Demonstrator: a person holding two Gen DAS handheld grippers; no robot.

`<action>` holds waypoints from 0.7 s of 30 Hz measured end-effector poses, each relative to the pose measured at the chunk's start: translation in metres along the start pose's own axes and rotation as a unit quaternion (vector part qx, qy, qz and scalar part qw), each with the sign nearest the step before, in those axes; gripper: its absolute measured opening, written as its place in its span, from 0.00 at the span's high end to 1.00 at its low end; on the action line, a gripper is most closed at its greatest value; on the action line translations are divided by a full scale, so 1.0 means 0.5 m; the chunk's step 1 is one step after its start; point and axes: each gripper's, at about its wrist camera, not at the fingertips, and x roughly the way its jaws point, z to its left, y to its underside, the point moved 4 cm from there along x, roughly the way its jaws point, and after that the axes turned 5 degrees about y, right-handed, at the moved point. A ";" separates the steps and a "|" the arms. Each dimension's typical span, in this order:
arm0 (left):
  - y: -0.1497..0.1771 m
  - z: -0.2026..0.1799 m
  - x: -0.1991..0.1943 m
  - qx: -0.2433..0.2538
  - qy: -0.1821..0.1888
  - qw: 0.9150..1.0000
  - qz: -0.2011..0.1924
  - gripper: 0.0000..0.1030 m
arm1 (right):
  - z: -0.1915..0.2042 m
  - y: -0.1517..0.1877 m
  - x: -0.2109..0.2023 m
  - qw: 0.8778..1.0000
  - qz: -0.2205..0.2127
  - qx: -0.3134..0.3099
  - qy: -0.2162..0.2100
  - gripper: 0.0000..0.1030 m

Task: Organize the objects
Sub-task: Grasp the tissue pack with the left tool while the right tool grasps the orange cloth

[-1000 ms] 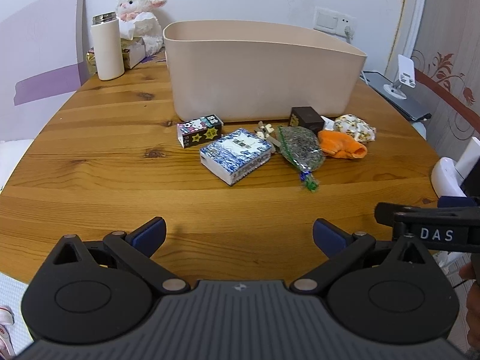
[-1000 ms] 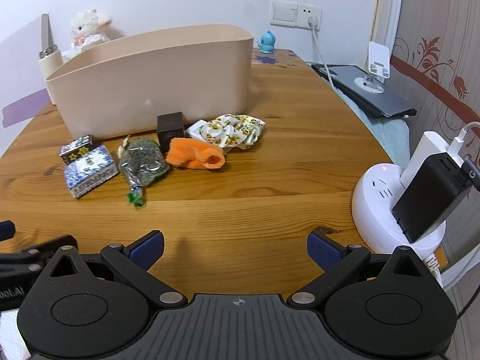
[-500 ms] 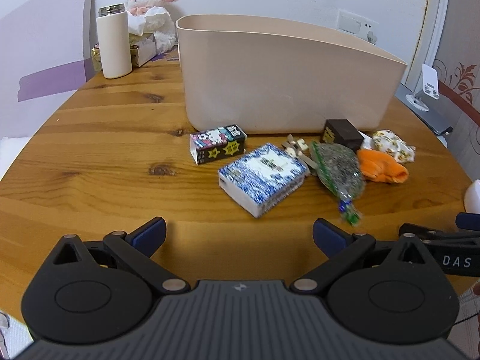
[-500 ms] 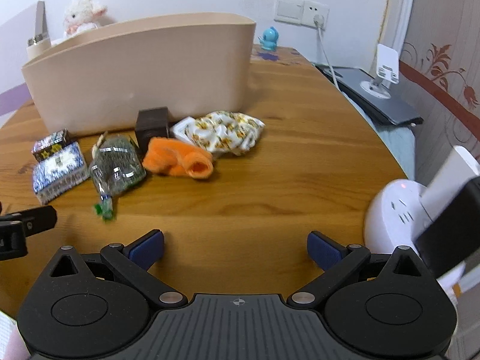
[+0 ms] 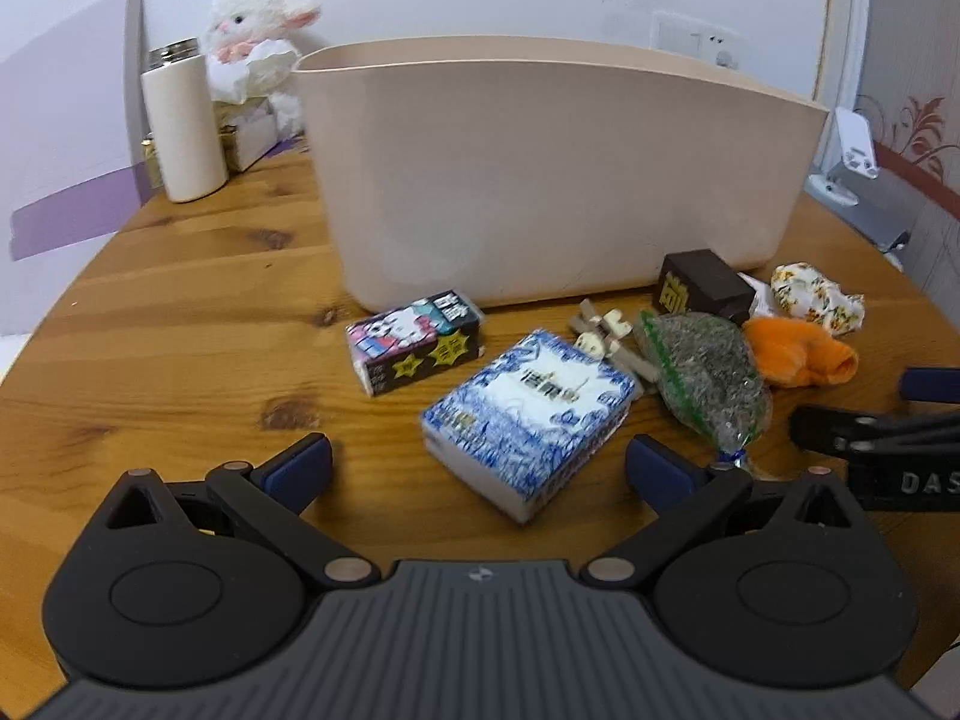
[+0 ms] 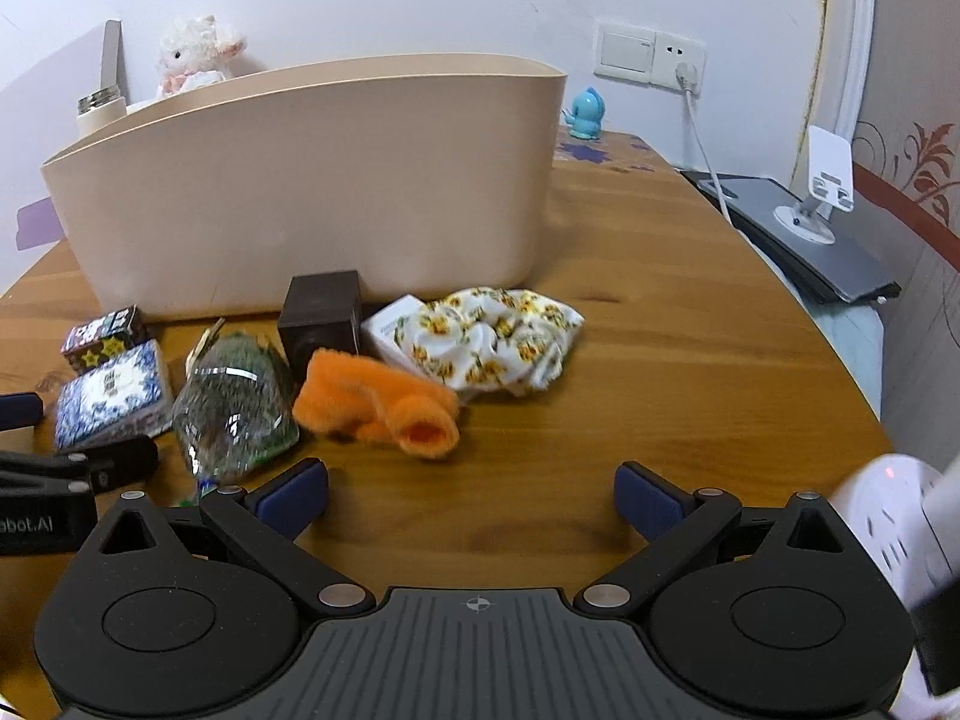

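A tall beige bin (image 5: 558, 180) stands on the round wooden table (image 5: 180, 324); it also shows in the right wrist view (image 6: 312, 192). In front of it lie a blue-white tissue pack (image 5: 531, 414), a black cartoon box (image 5: 417, 342), a clear bag of dried leaves (image 5: 705, 378), wooden clips (image 5: 606, 333), a dark brown box (image 5: 699, 285), an orange sock (image 6: 384, 408) and a floral scrunchie (image 6: 498, 342). My left gripper (image 5: 477, 465) is open, just short of the tissue pack. My right gripper (image 6: 471, 495) is open, just short of the orange sock.
A white flask (image 5: 183, 126), a plush lamb (image 5: 258, 30) and small boxes stand at the back left. A white power hub (image 6: 888, 516) sits at the table's right edge. A laptop with a phone stand (image 6: 822, 192) lies off to the right. A blue figurine (image 6: 585, 114) stands behind the bin.
Both grippers have moved forward toward the row of objects, which now look larger and closer. Both stay open. Nothing on the table has moved.
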 end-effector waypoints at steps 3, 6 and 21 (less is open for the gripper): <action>-0.007 0.001 0.010 0.004 0.006 1.000 -0.002 0.00 | 0.009 -0.011 0.012 1.000 0.000 -0.003 -0.003 0.00; -0.012 0.001 0.016 0.012 0.015 1.000 -0.006 0.00 | 0.017 -0.018 0.021 1.000 -0.007 -0.003 -0.005 0.00; -0.019 0.016 -0.003 0.019 0.032 0.999 -0.023 0.54 | 0.073 -0.023 -0.004 0.998 -0.035 -0.046 -0.039 0.86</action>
